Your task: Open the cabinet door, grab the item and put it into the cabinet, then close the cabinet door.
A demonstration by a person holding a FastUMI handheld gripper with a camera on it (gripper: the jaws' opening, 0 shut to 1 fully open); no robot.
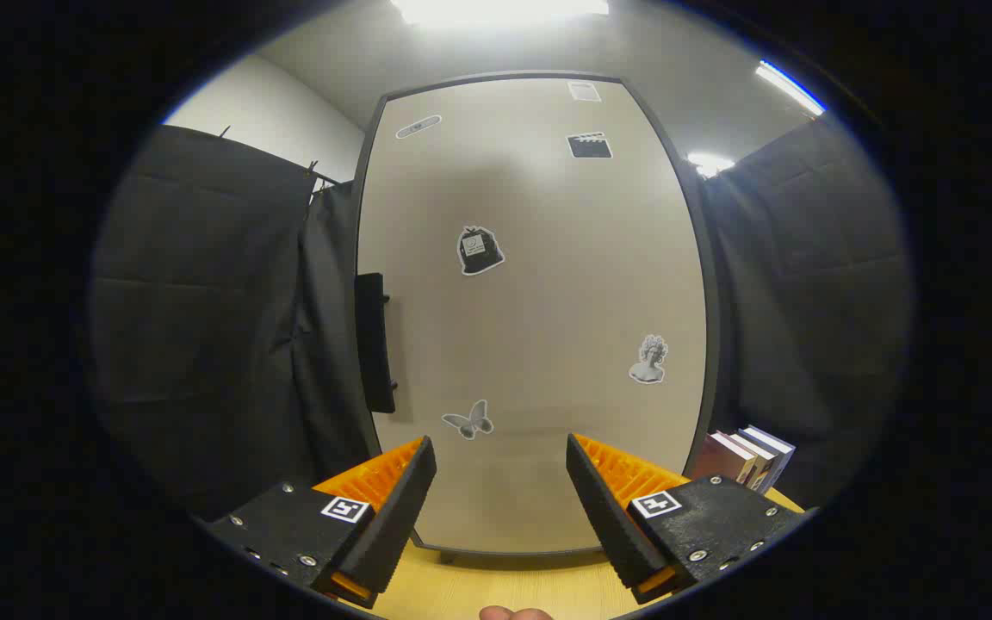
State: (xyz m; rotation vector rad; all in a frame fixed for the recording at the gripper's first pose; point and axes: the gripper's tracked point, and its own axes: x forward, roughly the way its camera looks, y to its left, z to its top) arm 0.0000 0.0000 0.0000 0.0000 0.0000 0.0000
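Gripper (pixel 500 482): two wedge-shaped fingers (pixel 401 508), ribbed on inner faces, set wide apart, nothing held between. Flat mounting blocks (pixel 289 525) at 7 and 5 o'clock, dotted with silver screws. Square black-and-white marker tags (pixel 346 509) fixed on each block. Fingertip of person (pixel 515 613) seen at 6 o'clock.
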